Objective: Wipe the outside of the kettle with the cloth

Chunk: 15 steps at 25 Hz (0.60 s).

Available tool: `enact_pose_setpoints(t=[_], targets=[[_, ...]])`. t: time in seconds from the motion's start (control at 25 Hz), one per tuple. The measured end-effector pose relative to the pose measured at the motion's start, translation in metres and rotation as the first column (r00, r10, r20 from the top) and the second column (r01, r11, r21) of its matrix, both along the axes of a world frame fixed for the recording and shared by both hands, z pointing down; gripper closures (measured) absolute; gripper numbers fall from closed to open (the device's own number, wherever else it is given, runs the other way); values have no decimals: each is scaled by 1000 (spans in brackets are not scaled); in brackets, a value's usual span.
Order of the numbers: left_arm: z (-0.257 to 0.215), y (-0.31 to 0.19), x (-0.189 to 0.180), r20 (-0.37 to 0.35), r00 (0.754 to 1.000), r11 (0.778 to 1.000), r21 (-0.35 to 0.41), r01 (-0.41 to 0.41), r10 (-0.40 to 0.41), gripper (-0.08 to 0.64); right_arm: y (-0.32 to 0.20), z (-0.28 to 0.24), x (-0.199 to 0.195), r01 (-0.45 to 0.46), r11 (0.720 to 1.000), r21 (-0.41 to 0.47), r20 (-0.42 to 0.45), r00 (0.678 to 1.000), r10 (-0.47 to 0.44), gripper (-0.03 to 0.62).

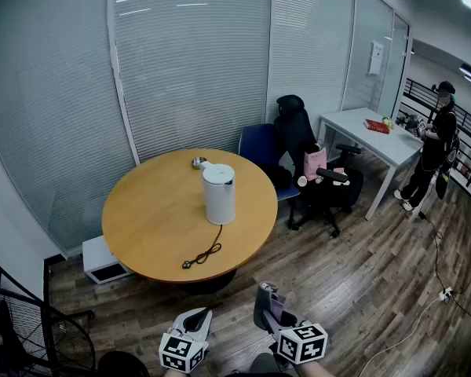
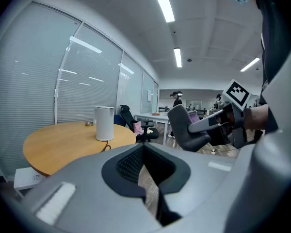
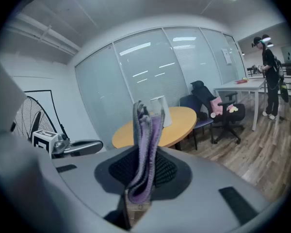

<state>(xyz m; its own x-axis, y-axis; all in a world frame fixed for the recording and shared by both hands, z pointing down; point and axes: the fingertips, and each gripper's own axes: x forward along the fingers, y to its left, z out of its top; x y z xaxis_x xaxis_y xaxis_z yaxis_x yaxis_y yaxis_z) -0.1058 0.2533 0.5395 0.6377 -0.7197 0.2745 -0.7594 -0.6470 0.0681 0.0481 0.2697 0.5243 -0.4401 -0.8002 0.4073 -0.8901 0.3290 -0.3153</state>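
A white kettle stands upright on the round wooden table, well ahead of both grippers. Its black cord trails toward the table's near edge. My right gripper is low in the head view, above the floor, shut on a folded purple-grey cloth that sticks up between its jaws. That cloth partly hides the kettle in the right gripper view. My left gripper hangs beside it, jaws shut with nothing between them. In the left gripper view the kettle shows far off on the left.
A small metal bowl sits behind the kettle. A blue chair and a black office chair with a pink bag stand right of the table. A person stands by the white desk. A fan is at lower left.
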Motion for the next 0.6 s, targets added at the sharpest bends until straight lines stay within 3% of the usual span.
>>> enact_pose_setpoints(t=[0.16, 0.6], targets=[[-1, -9, 4, -2, 1000, 1000, 8, -8, 8, 548, -12, -2, 1, 7, 1000, -4, 47, 999, -7, 511], [1, -78, 19, -16, 999, 999, 7, 46, -46, 548, -80, 8, 18, 18, 999, -40, 73, 997, -15, 511]])
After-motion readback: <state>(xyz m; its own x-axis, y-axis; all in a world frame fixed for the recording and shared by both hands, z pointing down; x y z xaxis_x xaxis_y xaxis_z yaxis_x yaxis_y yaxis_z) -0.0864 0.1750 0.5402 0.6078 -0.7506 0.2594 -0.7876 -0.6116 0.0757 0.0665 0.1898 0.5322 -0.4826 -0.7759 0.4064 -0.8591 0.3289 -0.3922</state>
